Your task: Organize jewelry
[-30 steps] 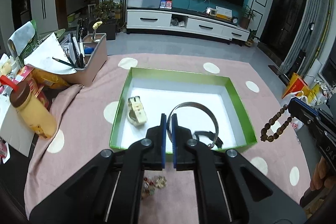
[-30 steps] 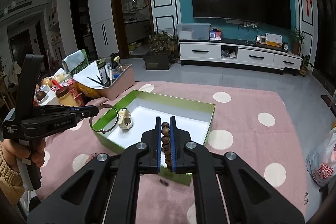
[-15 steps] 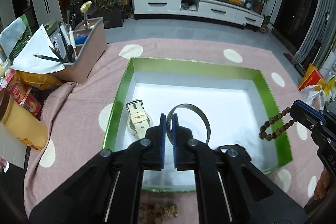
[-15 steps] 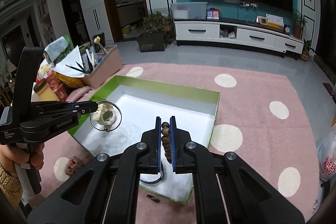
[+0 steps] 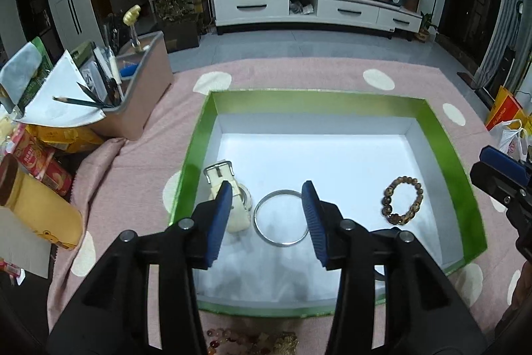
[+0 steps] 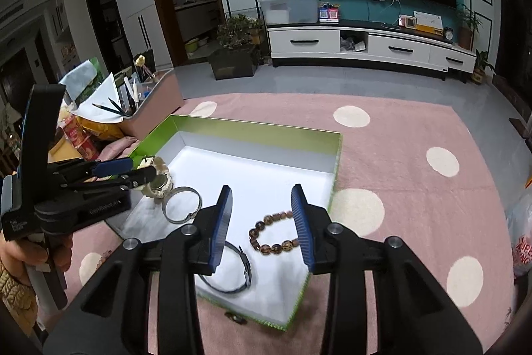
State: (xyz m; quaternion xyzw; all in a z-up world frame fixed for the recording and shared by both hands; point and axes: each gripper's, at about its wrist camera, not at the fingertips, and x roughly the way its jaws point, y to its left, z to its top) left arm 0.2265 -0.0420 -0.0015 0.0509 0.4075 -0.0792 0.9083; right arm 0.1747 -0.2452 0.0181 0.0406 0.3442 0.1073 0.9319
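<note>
A green box (image 5: 442, 135) (image 6: 335, 168) with a white floor lies on the pink cloth. In it lie a cream watch (image 5: 229, 198) (image 6: 159, 182), a silver bangle (image 5: 282, 217) (image 6: 181, 204), a brown bead bracelet (image 5: 403, 200) (image 6: 273, 233) and a dark band (image 6: 232, 271). My left gripper (image 5: 266, 217) is open and empty just above the bangle. My right gripper (image 6: 261, 220) is open and empty above the bead bracelet; it also shows at the right edge of the left wrist view (image 5: 502, 175).
A pink organizer with pencils and papers (image 5: 133, 95) stands left of the box. Snack packs and a yellow bottle (image 5: 36, 205) lie further left. Loose beads (image 5: 252, 338) lie on the cloth in front of the box. A small dark piece (image 6: 234, 317) lies by the box's near wall.
Both grippers have opened. The bangle has dropped from the left gripper and the bead bracelet from the right one; both now lie on the box floor.
</note>
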